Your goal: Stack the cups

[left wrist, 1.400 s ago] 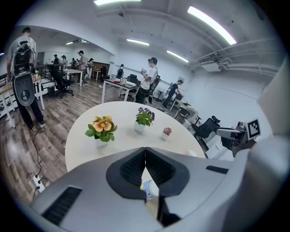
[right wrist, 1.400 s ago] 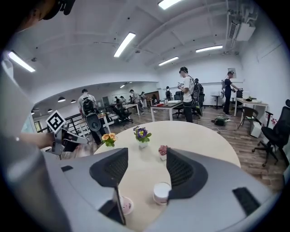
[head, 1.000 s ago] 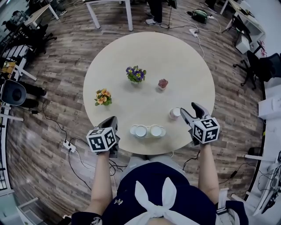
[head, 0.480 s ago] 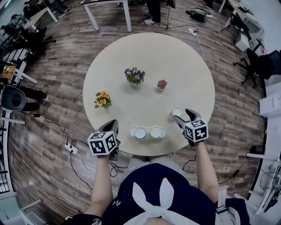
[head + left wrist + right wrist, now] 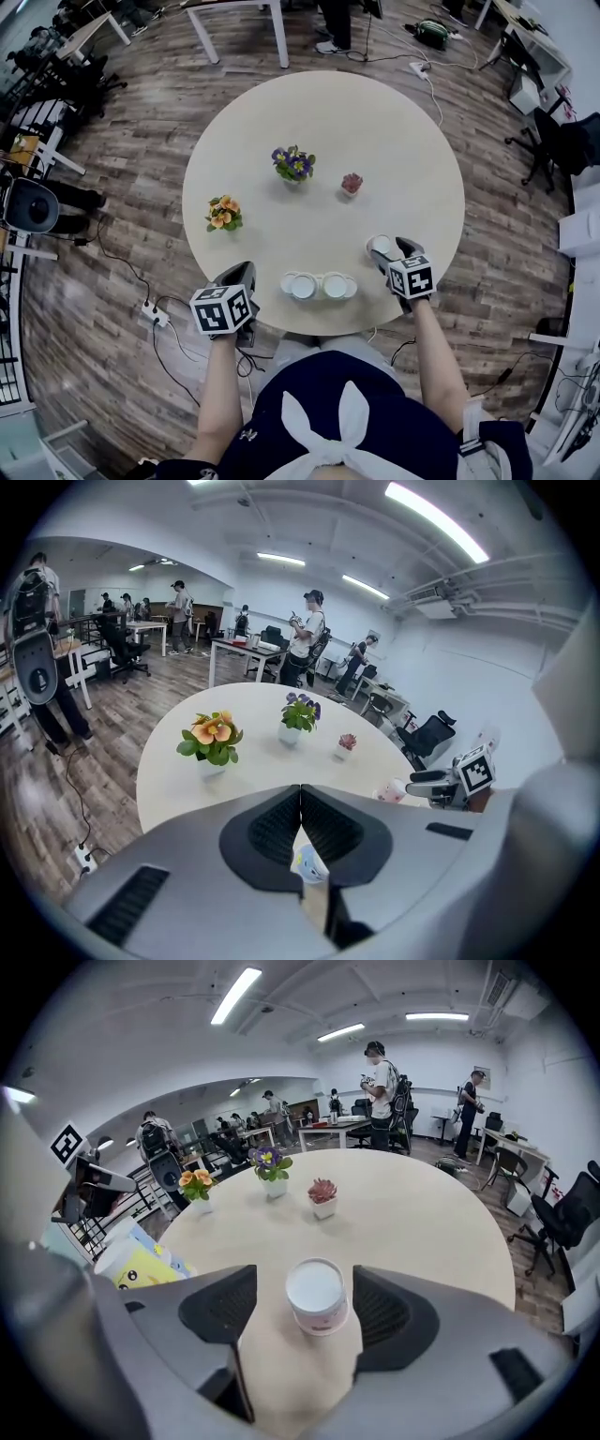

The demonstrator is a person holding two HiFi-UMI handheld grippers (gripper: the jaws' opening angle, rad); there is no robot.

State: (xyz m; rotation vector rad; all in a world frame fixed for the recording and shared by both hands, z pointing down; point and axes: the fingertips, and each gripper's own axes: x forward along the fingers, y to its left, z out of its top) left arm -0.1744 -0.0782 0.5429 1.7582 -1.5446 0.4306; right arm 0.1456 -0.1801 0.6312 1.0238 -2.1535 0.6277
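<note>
Pink cup (image 5: pixel 316 1297) — between just-widened right tongs (image 5: pixel 305 1283)

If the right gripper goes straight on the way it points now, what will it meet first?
Most likely the pink cup: it stands upright on the table between the jaws of the right gripper, which have just been opening and do not touch it.
</note>
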